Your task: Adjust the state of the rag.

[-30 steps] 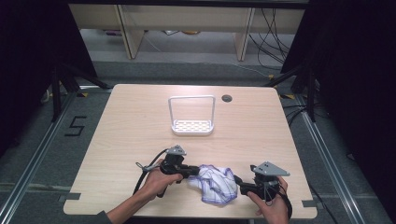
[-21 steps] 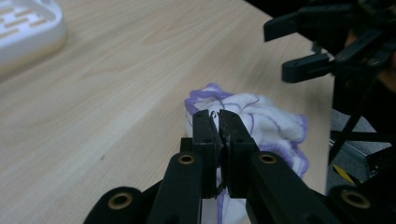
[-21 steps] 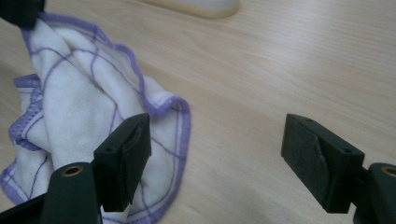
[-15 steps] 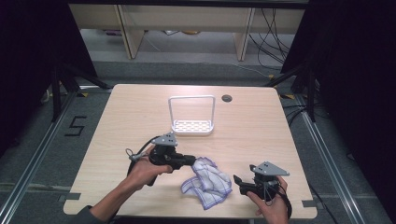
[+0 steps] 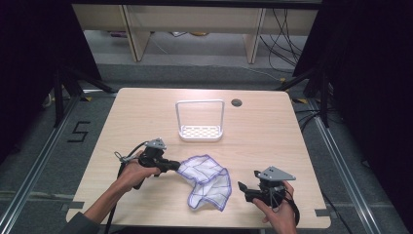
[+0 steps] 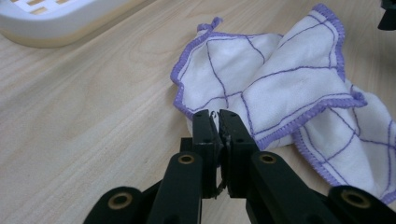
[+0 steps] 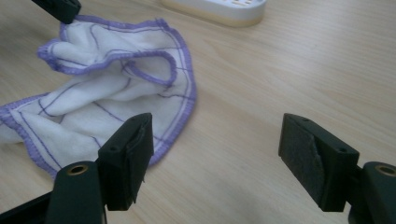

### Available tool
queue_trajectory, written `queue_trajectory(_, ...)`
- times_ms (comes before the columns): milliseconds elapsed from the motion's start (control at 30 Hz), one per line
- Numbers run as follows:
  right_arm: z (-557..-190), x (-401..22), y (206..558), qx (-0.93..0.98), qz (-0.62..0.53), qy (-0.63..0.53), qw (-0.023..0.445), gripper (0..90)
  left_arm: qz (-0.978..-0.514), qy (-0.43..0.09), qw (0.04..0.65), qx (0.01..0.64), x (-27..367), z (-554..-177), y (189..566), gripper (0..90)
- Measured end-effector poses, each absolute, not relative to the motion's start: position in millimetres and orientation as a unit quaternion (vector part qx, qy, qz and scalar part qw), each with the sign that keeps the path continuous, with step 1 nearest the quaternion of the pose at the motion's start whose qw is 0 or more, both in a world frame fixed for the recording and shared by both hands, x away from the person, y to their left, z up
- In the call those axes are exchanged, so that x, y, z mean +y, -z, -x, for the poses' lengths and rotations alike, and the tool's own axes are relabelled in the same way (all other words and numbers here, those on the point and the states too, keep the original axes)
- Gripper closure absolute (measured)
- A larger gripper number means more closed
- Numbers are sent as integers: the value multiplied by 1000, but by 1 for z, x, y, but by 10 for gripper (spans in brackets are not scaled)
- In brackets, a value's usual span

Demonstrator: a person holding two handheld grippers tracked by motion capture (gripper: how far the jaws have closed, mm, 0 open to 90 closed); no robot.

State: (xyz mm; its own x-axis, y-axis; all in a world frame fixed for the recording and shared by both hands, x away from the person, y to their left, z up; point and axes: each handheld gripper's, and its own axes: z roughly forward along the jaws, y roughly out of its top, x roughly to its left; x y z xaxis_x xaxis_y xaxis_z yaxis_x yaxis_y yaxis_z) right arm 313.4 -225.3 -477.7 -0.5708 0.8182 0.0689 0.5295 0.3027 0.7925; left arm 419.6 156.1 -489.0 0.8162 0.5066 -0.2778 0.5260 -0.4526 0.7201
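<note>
A white cloth with purple stitched lines lies crumpled on the wooden table, near the front edge. My left gripper is at the cloth's left corner. In the left gripper view its jaws are pressed together on the cloth's near edge. My right gripper rests just right of the cloth with its jaws wide apart. In the right gripper view nothing lies between them, and the cloth sits to their left. The left gripper's tip touches the cloth's far corner.
A small white rack with a wire hoop handle stands at the table's middle, behind the cloth. A round cable hole is near the back edge. Bare wood lies to both sides.
My left gripper has moved left and slightly away from me with the cloth's corner, and the cloth has spread out leftwards. The right gripper has stayed where it was, open.
</note>
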Motion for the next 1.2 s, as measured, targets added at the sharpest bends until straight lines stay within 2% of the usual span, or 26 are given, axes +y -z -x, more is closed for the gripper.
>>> queue_trajectory(233,-317,-211,474,800,-401,-412,171,295,-853,5,420,310,156,-425,495,830)
queue_trajectory(267,-316,-210,474,801,-402,-412,167,296,-853,3,418,313,156,-425,496,803)
queue_trajectory(300,-317,-210,474,803,-396,-413,167,298,-854,3,414,316,156,-425,496,732)
queue_trajectory(367,-315,-212,474,800,-402,-412,168,298,-855,3,413,314,156,-421,493,648)
queue_trajectory(500,-314,-217,476,798,-405,-415,165,298,-843,-33,428,324,157,-409,476,493)
queue_trajectory(633,-312,-217,479,796,-414,-412,161,297,-833,-36,460,304,144,-386,460,442)
queue_trajectory(867,-312,-217,480,799,-407,-412,159,292,-853,-28,449,264,105,-363,458,369)
queue_trajectory(967,-313,-218,481,800,-412,-407,155,289,-864,-25,435,251,88,-360,465,368)
queue_trajectory(1133,-313,-217,483,804,-405,-406,156,285,-880,-64,405,241,72,-363,475,389)
queue_trajectory(1167,-313,-217,483,805,-405,-405,156,285,-888,-83,390,230,72,-365,476,421)
queue_trajectory(1200,-313,-217,483,805,-405,-405,156,285,-889,-91,389,224,71,-366,477,506)
